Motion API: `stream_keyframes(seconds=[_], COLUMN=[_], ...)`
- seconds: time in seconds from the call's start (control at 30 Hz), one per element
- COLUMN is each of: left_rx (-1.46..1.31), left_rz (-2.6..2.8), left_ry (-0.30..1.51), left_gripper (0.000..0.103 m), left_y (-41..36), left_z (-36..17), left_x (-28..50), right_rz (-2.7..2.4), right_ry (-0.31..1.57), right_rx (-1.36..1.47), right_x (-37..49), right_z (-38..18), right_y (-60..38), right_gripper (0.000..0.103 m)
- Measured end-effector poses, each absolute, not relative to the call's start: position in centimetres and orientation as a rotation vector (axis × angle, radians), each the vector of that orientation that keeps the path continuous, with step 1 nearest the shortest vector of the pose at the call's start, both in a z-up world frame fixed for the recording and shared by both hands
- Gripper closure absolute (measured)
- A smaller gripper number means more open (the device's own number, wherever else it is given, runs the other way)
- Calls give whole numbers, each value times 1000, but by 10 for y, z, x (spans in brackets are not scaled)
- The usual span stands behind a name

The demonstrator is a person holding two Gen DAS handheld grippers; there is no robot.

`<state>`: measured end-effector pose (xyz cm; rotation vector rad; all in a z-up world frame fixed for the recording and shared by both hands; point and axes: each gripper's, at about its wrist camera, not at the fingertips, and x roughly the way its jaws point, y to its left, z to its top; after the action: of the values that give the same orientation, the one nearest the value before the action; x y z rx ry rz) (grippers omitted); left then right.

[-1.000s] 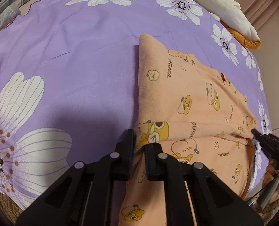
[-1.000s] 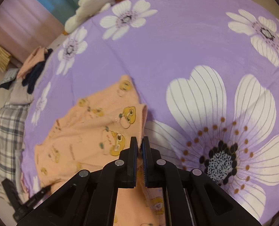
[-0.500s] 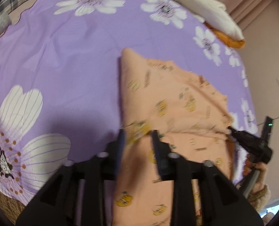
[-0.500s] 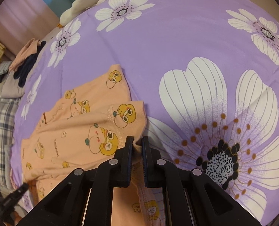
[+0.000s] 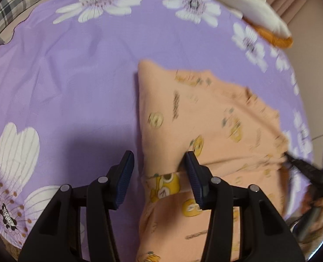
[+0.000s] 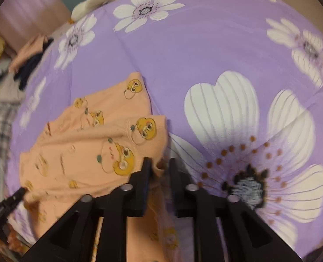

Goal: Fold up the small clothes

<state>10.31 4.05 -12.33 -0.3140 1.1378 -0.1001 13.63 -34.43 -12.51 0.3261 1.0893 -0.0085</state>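
Though folded, peach garment [image 5: 207, 118] flat on purple floral sheet [image 5: 74, 69].

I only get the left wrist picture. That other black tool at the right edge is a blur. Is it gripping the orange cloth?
Observer: The right gripper has its jaws opening, and a hem corner of the peach cartoon-print garment lies loose between them.
Operator: What's next to it over there?
Observer: A big white flower print on the purple sheet, right beside the garment's edge.
Operator: Any other clothes about?
Observer: A peach and navy heap at the bed's far edge.
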Motion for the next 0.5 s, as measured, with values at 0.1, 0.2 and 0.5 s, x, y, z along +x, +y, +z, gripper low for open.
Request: stream_keyframes(seconds=[0.1, 0.2, 0.5], left_rx=[-311, -298, -309], left_rz=[-93, -88, -86], left_ry=[1146, 1146, 1151], left_gripper=[53, 53, 52], left_y=[41, 41, 42], left_z=[-134, -133, -133], left_x=[100, 100, 98], right_rz=[-24, 23, 177], right_ry=[1047, 1017, 1097], right_rx=[271, 267, 166], right_x=[130, 128, 148], right_z=[-106, -91, -118], right_y=[-342, -333, -270], right_gripper=[68, 51, 43])
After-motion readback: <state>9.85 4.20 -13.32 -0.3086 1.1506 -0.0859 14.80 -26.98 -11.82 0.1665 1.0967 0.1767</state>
